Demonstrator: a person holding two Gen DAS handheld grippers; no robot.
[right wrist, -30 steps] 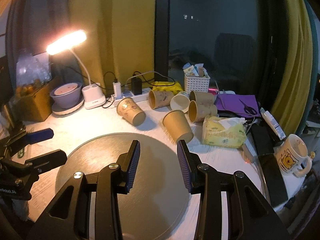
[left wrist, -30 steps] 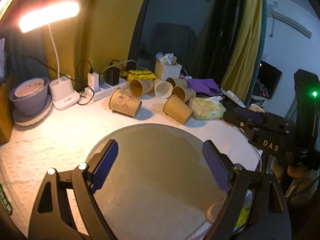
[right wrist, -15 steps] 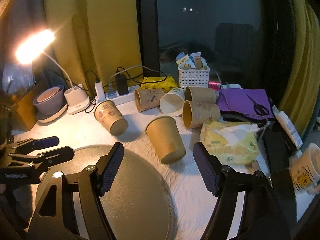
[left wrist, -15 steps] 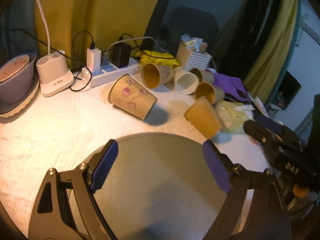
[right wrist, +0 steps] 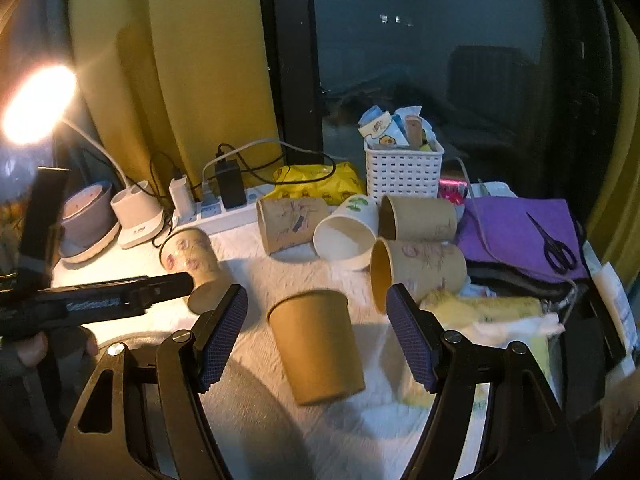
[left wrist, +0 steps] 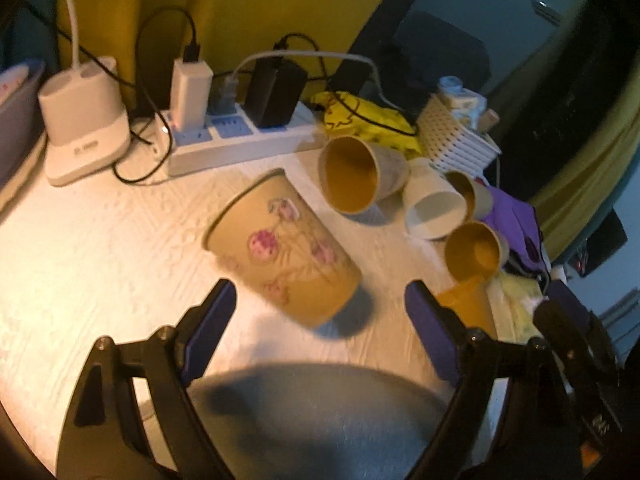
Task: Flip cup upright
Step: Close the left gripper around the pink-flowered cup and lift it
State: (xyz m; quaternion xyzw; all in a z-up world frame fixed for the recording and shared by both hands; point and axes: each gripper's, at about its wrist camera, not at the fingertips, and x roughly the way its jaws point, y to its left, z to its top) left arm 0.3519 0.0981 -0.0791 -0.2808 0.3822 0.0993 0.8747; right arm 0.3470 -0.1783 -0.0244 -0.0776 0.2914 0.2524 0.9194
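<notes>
**Both grippers closing in on tipped cups**

Since 1 s ago both grippers have pushed fwd off the round grey mat (left wrist: 320, 420) toward the cup pile; cups now loom much larger in both views.

Left gripper (left wrist: 320, 320): jaws spread wide, holding nothing, lined up w/ the floral cup (left wrist: 288, 248), which lies on its side on the white cloth (left wrist: 100, 240), base toward the gripper, just short of the pads.

Right gripper (right wrist: 316, 336): also spread wide & empty, w/ the plain brown cup (right wrist: 320, 344) on its side roughly btwn the fingers, no contact visible.

Four more cups lie tipped behind, near the power strip (left wrist: 240, 140) & white basket (right wrist: 404, 172).

Step, as I read it: approach / pre-grasp. Next probably calls for easing fwd till pads straddle the cup wall, gentle squeeze (paper looks crushable), then rotate to stand it mouth up. Risk: nudging a cup so it rolls away.
</notes>
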